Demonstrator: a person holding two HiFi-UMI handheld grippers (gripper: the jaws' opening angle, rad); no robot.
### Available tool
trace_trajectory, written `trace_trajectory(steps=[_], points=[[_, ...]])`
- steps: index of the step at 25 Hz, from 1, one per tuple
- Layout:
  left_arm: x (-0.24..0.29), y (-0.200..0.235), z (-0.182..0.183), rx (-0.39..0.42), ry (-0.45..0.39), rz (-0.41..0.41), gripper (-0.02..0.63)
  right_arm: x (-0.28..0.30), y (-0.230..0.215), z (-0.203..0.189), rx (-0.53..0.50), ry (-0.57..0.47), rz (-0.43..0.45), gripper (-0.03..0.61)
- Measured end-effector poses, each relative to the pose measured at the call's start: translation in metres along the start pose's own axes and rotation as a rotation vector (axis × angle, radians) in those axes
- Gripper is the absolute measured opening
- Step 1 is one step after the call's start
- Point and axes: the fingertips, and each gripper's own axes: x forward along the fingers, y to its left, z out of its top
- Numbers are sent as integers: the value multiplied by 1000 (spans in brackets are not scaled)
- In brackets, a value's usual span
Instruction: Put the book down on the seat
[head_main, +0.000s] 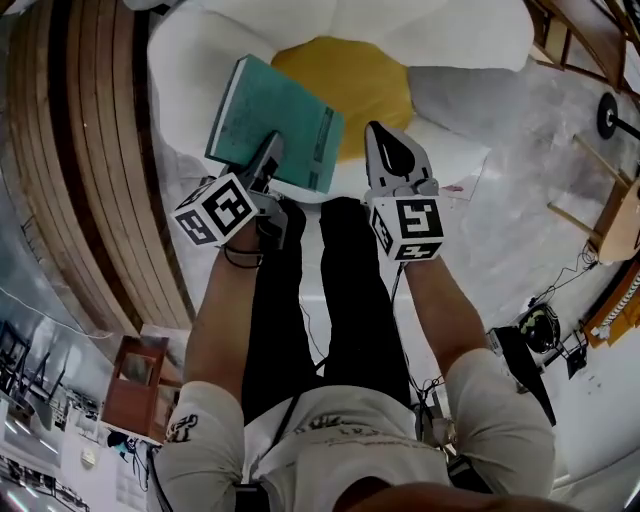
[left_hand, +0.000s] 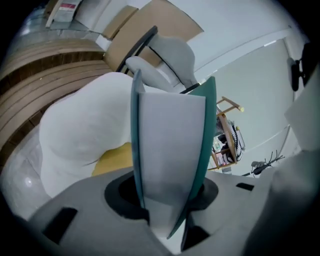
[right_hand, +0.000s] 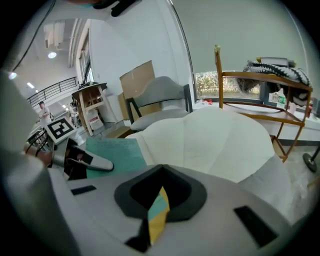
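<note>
**Seat and floor, head view**

White armchair (head_main: 190, 70) sits top centre, with padded, petal-shaped back and sides. A yellow seat cushion (head_main: 365, 85) lies in its hollow. The chair stands on a pale, glossy floor (head_main: 520, 230). A curved wooden slatted structure (head_main: 70, 170) runs down the left edge, just beside the chair. A small reddish-brown wooden stand (head_main: 135, 395) is on the floor lower left. Black gear with cables (head_main: 540, 328) is at right, and a light wooden frame (head_main: 605, 215) at far right.

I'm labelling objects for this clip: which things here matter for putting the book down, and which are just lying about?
Job: teal book, left gripper holding it, yellow seat of the white chair.
Lying about: grey chair, cardboard, wooden rack.
</note>
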Motion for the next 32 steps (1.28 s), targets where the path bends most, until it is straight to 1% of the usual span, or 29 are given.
trace_trajectory(steps=[3, 8, 12, 14, 20, 21, 25, 29, 32], points=[[16, 18, 3, -72, -38, -36, 166, 13, -7, -12, 5, -2, -17, 26], [44, 45, -7, -254, -66, -101, 166, 27, -16, -34, -13, 22, -23, 26], [57, 54, -12, -369, -86, -142, 166, 34, -20, -36, -45, 30, -16, 26], [60, 55, -17, -412, -92, -155, 166, 35, -19, -32, -56, 25, -10, 26], [69, 58, -28, -491, -75, -198, 167, 38, -15, -25, -52, 11, -8, 26], [72, 58, -29, -495, -66, -204, 168, 39, -14, -26, -50, 13, -9, 27], [81, 59, -27, -466, -47, -214, 170, 40, -8, -31, -40, 24, -2, 27], [85, 63, -27, -503, -50, -199, 170, 39, -3, -35, -35, 38, 9, 27], [88, 64, -28, -506, -51, -199, 170, 42, -3, -32, -32, 39, 19, 26]])
